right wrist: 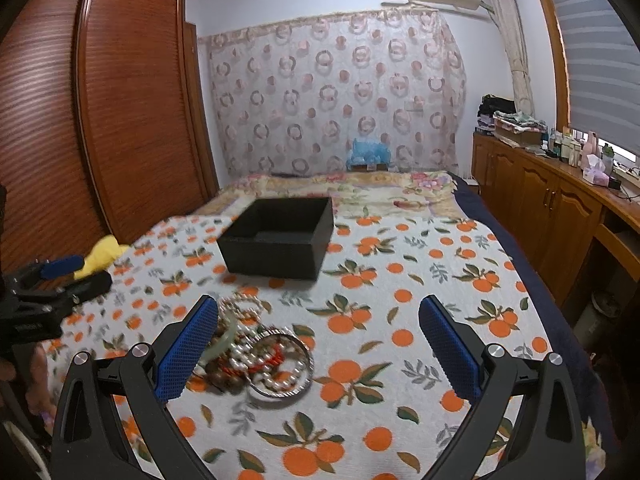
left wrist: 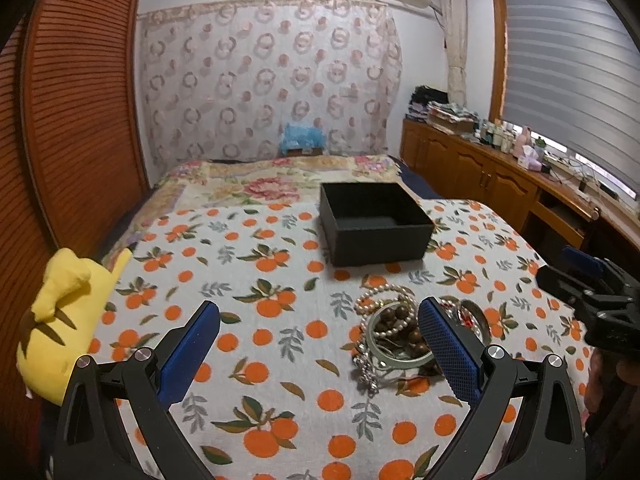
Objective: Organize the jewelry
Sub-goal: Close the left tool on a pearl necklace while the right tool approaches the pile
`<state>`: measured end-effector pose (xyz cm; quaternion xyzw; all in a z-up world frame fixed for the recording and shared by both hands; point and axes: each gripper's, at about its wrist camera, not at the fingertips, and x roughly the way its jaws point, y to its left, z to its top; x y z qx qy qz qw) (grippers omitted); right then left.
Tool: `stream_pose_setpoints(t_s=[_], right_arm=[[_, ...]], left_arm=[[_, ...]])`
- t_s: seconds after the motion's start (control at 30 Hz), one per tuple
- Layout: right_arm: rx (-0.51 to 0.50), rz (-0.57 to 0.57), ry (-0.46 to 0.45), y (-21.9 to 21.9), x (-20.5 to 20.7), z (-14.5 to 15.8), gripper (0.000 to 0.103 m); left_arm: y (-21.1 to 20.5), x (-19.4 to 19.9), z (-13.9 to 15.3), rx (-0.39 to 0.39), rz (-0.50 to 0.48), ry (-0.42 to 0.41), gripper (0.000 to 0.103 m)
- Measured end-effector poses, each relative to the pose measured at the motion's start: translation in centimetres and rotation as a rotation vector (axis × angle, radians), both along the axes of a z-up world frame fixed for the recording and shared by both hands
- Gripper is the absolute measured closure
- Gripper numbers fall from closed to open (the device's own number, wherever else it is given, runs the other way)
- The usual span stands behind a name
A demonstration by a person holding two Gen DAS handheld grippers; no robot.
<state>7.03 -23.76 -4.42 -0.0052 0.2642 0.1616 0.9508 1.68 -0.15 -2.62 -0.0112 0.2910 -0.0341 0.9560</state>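
A tangled pile of jewelry lies on the orange-print bedspread: a pearl strand, brown wooden beads, a pale green bangle and a silver chain. In the right wrist view the same pile also shows a silver bangle and red beads. Beyond it stands an empty black box with no lid. My left gripper is open, its right finger just beside the pile. My right gripper is open too, its left finger next to the pile. Nothing is held.
A yellow plush toy lies at the bed's left edge by the wooden wardrobe. Wooden cabinets with bottles run along the right under the window. The other gripper shows at each view's side, the right gripper and the left gripper.
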Motion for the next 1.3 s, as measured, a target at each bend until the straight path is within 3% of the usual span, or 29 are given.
stream_pose_setpoints(t_s=[0.27,0.43,0.5,0.77,0.9,1.03,1.3], right_arm=[[-0.002,0.05,0.071,-0.6,0.5,-2.1,0.002],[0.0,0.075,0.116,-0.8,0.7,-3.2,0.018],[0.003,0.085,0.128,-0.8,0.8,-3.5,0.023],[0.004,0.096,0.133,-0.7,0.8,-3.9,0.024],[0.002,0.103,0.136,-0.7,0.8,-4.0,0.024],[-0.013,0.118,0.15,-0.4,1.0,-4.2,0.029],[-0.031,0.139,0.161,-0.1,1.3,-4.2,0.034]], left_arm=[[-1.0,1.0,-1.5,-0.007,-0.076,0.051,0.007],[-1.6,2.0,-2.4,-0.026,-0.142,0.092,0.009],[-2.0,2.8,-2.9,-0.029,-0.175,0.119,0.02],[-3.9,5.7,-4.9,0.017,-0.236,0.208,0.045],[-4.1,6.2,-4.8,0.015,-0.246,0.204,0.052],[-4.4,7.1,-4.9,0.014,-0.26,0.219,0.069],[-5.3,8.4,-5.4,0.016,-0.314,0.25,0.079]])
